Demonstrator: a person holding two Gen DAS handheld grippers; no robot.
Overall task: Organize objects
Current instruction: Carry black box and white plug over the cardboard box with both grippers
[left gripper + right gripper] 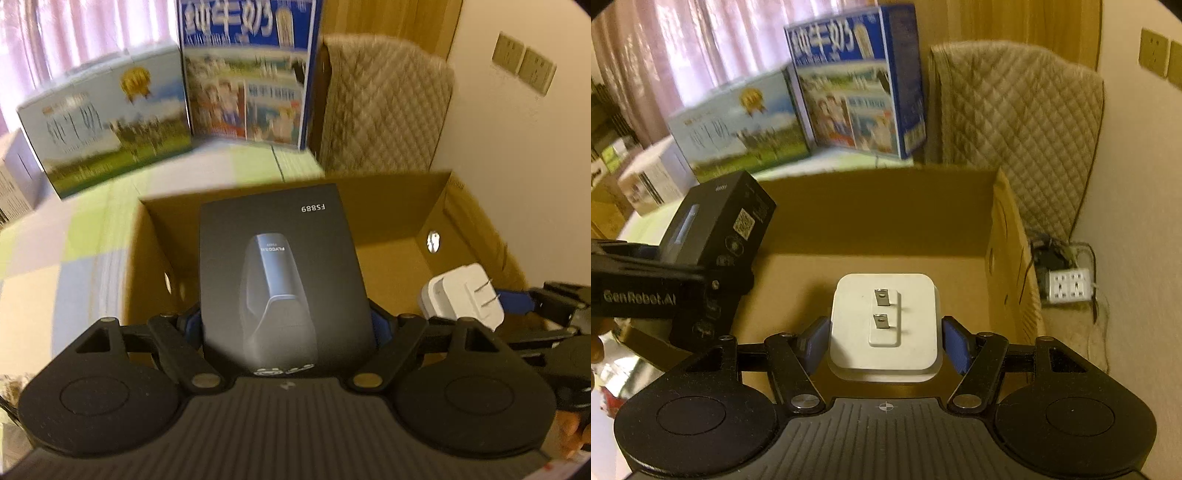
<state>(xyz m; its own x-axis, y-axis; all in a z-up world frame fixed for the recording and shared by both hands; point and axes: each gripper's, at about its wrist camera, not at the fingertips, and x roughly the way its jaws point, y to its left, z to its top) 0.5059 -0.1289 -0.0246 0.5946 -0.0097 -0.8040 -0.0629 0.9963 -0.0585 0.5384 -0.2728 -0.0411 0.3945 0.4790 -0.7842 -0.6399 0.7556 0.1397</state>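
Hand-held grippers hold black box [284,273] and white charger [884,323] over cardboard box [879,218].

Dim, warm yellow-tinted indoor light. Brightest source: daylight through pink curtains [55,33] at upper left, washed out. Milk cartons [857,85] in background motion-blurred, print smeared. Soft reflection on lower black shaver box [280,273]. Strong fisheye bending and dark vignette at corners.

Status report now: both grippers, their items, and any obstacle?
Left gripper holds black box. Right gripper holds white charger. Both over cardboard box. No obstacle seen.
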